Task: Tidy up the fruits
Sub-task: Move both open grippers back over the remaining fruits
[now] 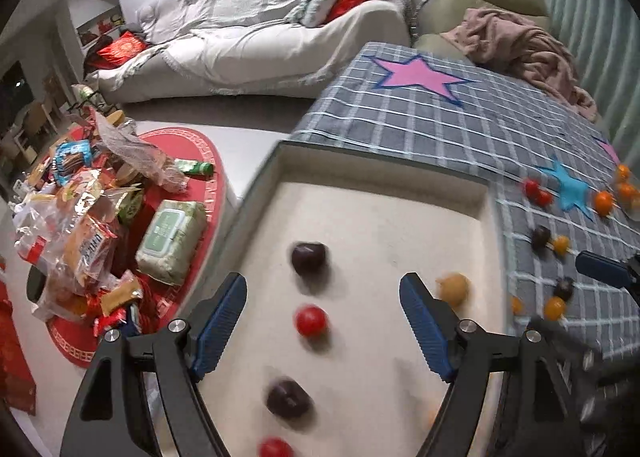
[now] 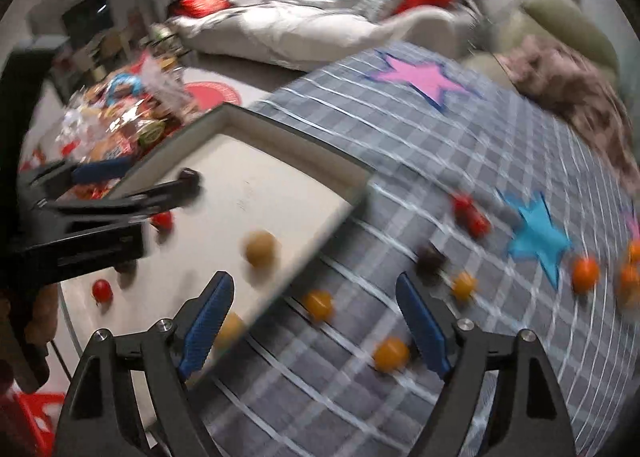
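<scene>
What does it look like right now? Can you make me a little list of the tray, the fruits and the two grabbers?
tray: white tray, lying on the checked cloth
fruit in tray: two dark plums, red tomatoes, a yellow fruit
fruit on cloth: orange, red and dark ones, scattered
left gripper: open over the tray, fingers holding nothing
right gripper: open over the tray edge and cloth, holding nothing
beside the table: pile of snack packets
</scene>
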